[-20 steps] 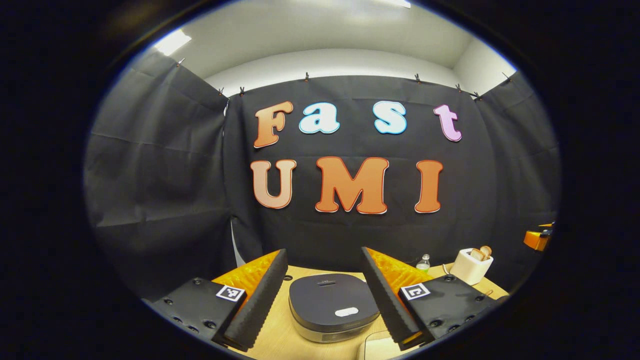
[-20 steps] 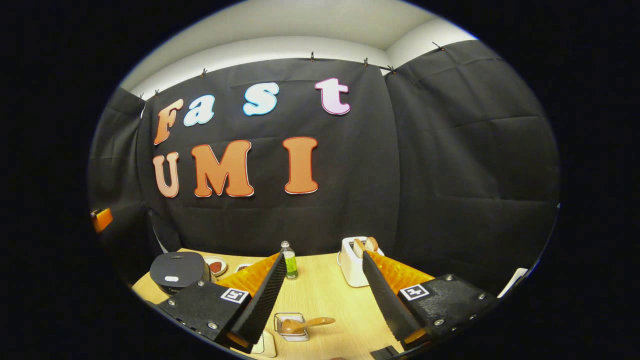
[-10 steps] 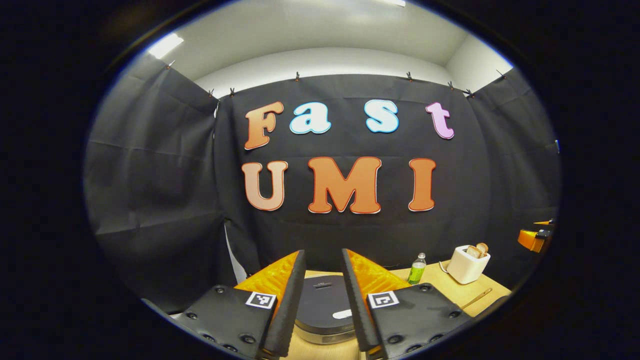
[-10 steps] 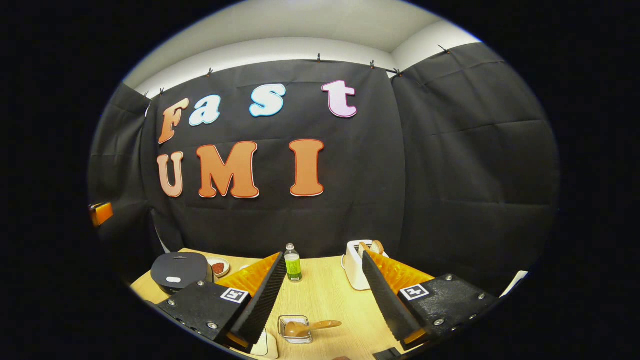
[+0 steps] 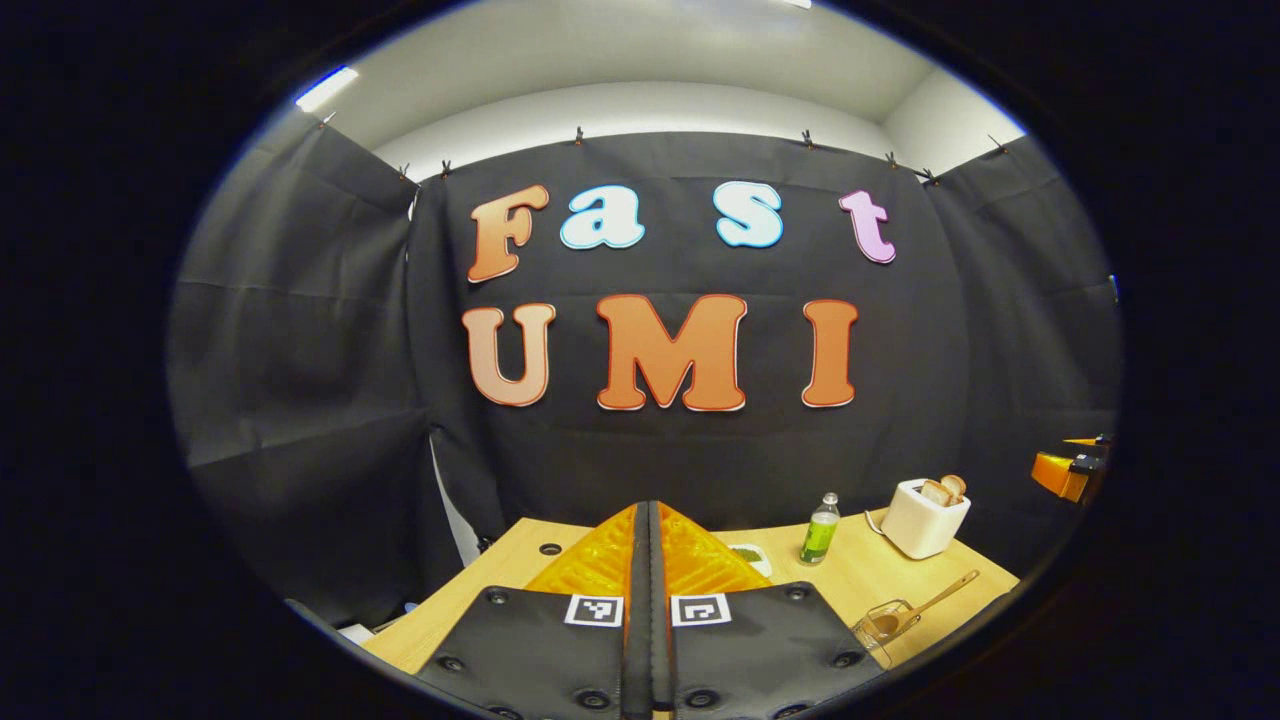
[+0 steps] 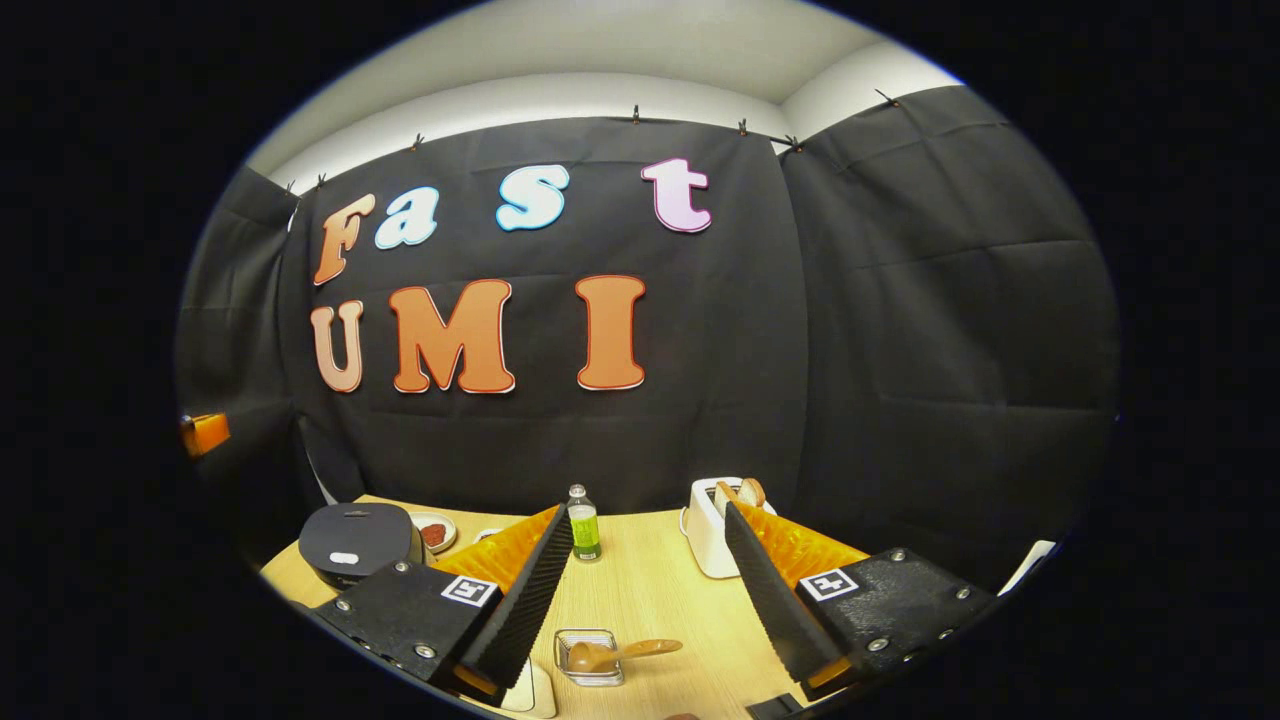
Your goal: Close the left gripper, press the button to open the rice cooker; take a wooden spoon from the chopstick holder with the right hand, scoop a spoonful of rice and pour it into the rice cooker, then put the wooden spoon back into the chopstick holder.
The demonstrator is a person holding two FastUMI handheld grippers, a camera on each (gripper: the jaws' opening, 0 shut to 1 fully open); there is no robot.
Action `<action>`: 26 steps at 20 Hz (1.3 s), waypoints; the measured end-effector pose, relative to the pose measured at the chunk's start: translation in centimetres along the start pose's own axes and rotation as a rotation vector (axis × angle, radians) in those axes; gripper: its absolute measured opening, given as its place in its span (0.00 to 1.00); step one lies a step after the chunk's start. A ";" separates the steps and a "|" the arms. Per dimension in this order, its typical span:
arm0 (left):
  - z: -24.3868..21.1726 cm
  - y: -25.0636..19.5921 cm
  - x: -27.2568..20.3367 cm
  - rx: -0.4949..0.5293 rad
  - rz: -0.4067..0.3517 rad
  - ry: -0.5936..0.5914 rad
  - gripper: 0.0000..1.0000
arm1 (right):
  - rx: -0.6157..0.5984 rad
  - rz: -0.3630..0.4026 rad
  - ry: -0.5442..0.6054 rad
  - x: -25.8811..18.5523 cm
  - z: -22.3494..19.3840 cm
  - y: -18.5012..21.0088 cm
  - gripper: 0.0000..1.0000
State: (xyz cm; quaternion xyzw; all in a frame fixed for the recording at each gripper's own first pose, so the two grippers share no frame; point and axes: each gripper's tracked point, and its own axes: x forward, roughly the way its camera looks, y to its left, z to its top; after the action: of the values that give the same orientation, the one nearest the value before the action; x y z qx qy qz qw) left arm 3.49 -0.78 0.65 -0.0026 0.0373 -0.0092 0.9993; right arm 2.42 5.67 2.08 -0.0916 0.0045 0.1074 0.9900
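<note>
Shut goes the left claw (image 5: 649, 600), fingers now meeting with nothing between them, where a second ago they gaped; step one done; the rice cooker (image 6: 360, 540), lid down, sits left of the wide-open, empty right claw (image 6: 640, 590); wooden spoon (image 6: 615, 653) waits untouched between its fingers; pressing, scooping, pouring all remain.

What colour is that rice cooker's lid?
Dark grey lid, clearest in the right gripper view.

Place: staged recording booth w/ kitchen props, not a real kitchen.
Walls: black cloth (image 6: 900, 300) is clipped up on all sides; plain white ceiling is seen above.
Surface: one wooden table (image 6: 650, 590).
Props: rice cooker (image 6: 358, 540), toaster (image 6: 712, 525), bottle (image 6: 583, 524), small dish (image 6: 436, 532) are laid out.
</note>
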 end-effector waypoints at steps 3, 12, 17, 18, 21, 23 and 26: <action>-2.6 -1.6 1.4 -0.015 -0.044 0.068 0.04 | 0.002 -0.009 0.011 -0.1 -0.5 -0.3 0.94; -13.0 -3.3 6.8 -0.058 -0.077 0.262 0.04 | -0.002 -0.052 0.046 -0.9 -1.9 -1.6 0.94; -17.4 -3.9 8.1 -0.056 -0.086 0.347 0.04 | -0.009 -0.082 0.072 -1.1 -2.6 -2.5 0.94; -18.1 -4.0 8.1 -0.066 -0.088 0.362 0.04 | -0.001 -0.084 0.071 -1.2 -2.5 -2.5 0.94; -19.7 -3.7 8.2 -0.076 -0.069 0.401 0.09 | 0.004 -0.094 0.069 -1.4 -2.6 -2.7 0.95; -20.6 -3.5 7.6 -0.080 -0.065 0.428 0.04 | 0.005 -0.099 0.073 -1.5 -2.7 -3.0 0.94; -20.6 -3.7 8.0 -0.055 -0.076 0.433 0.04 | 0.023 -0.102 0.087 -1.4 -3.1 -3.3 0.95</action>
State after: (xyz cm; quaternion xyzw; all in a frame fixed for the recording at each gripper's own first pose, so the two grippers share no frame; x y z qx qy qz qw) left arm 9.83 -4.75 -20.44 -0.0295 0.2514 -0.0461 0.9663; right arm 1.83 1.69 -0.37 -0.0852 0.0443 0.0525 0.9940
